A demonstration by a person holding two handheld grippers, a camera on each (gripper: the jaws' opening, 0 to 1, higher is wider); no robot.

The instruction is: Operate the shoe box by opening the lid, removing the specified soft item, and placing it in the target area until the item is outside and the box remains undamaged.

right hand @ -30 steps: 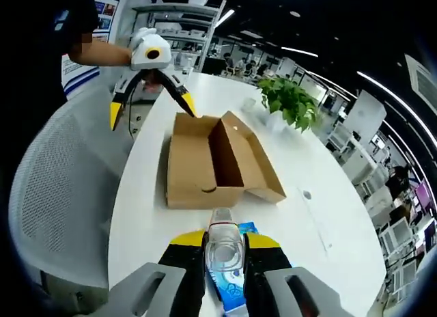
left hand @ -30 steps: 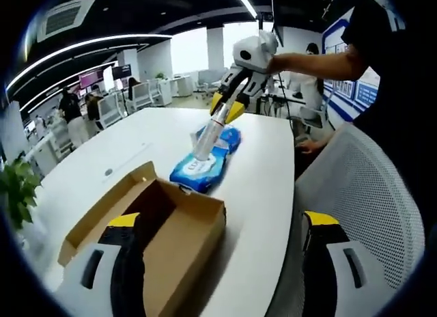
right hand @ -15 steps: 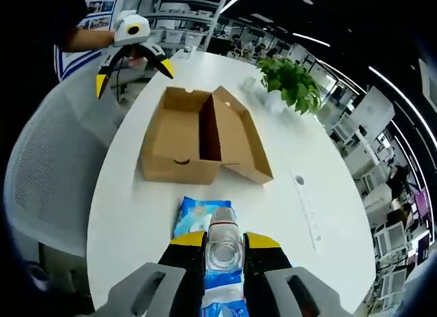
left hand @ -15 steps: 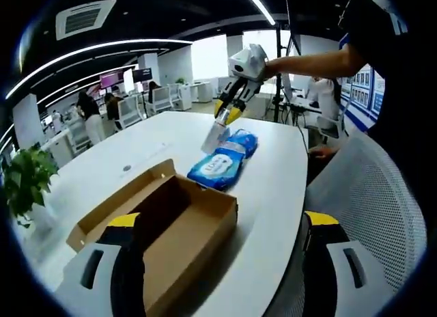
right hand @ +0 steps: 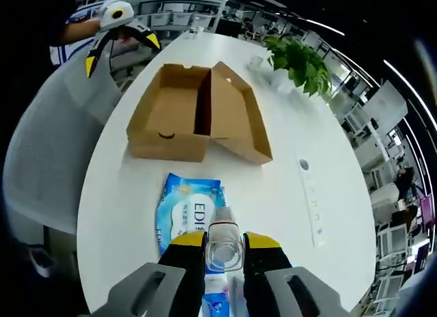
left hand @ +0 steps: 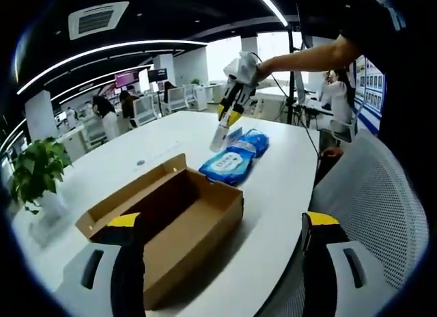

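In the right gripper view, bare counter (right hand: 287, 194) is lying open right of the wipes (right hand: 189, 218), up to a strip (right hand: 311, 201). The open box (right hand: 198, 112) is blocking the upper middle, a plant (right hand: 300, 61) beyond it, a chair (right hand: 48, 146) crowding the left edge.

Blue wipes pack (right hand: 189, 214): partial print "EDI".

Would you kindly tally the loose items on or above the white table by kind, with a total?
Cardboard shoe box, lid open: 1
Blue wet-wipe packs: 2
Clear plastic bottle, in the right gripper: 1
Potted plant: 1
Total: 5
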